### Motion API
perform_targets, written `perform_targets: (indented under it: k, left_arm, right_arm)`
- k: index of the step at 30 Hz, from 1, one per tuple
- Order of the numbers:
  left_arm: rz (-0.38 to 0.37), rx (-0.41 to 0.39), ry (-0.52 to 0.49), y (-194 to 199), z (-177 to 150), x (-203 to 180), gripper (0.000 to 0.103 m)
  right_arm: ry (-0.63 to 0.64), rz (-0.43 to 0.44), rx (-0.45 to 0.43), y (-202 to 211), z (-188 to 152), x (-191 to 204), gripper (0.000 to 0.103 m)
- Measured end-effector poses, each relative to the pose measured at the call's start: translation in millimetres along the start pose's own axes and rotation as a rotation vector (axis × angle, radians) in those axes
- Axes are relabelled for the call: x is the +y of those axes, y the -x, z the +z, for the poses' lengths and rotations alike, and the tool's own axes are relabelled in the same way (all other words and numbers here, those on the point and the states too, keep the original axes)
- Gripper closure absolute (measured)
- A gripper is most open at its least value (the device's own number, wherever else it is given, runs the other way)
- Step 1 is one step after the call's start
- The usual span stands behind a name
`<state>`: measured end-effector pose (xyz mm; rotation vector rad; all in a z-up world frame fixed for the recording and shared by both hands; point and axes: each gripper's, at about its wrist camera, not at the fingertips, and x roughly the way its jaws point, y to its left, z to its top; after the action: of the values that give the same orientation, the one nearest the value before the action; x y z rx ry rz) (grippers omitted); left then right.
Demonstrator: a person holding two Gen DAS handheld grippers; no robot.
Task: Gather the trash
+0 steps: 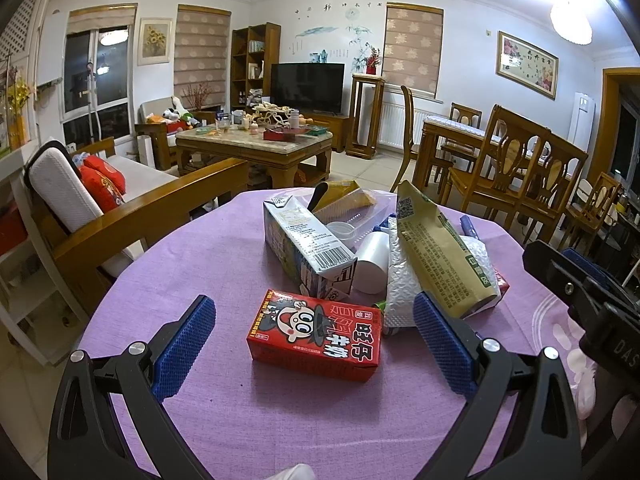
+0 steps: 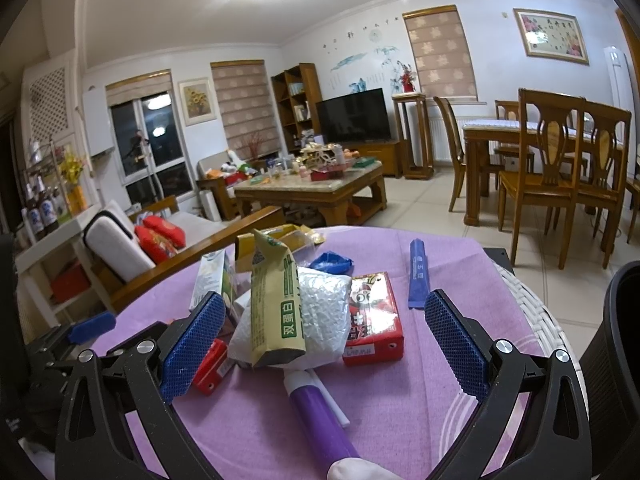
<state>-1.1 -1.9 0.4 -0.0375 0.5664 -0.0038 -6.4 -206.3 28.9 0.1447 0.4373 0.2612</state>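
A pile of trash lies on a round table with a purple cloth [image 1: 224,264]. In the left wrist view my left gripper [image 1: 314,330] is open, its blue pads either side of a red milk carton [image 1: 316,334] lying flat. Behind it lie a blue-white carton [image 1: 308,246], a white cup [image 1: 372,258], a silver bag [image 1: 402,280] and a tan packet [image 1: 436,248]. In the right wrist view my right gripper [image 2: 324,340] is open around the tan packet [image 2: 276,300], the silver bag [image 2: 320,308] and a second red carton [image 2: 372,316]. A purple tube [image 2: 316,412] lies below.
A blue sachet [image 2: 418,276] and crumpled blue wrapper [image 2: 332,262] lie farther on the cloth. A black bin [image 2: 620,344] stands at the right edge beside a white wicker rim [image 2: 536,308]. A wooden sofa [image 1: 132,204] is left; dining chairs [image 1: 516,172] are right.
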Motion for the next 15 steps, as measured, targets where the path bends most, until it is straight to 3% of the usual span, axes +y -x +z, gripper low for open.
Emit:
perform_targets:
  k: [15]
  left_arm:
    - [-0.003, 0.002, 0.007, -0.7, 0.4, 2.8, 0.005]
  right_arm:
    - [-0.001, 0.0, 0.002, 0.1, -0.1, -0.1, 0.004]
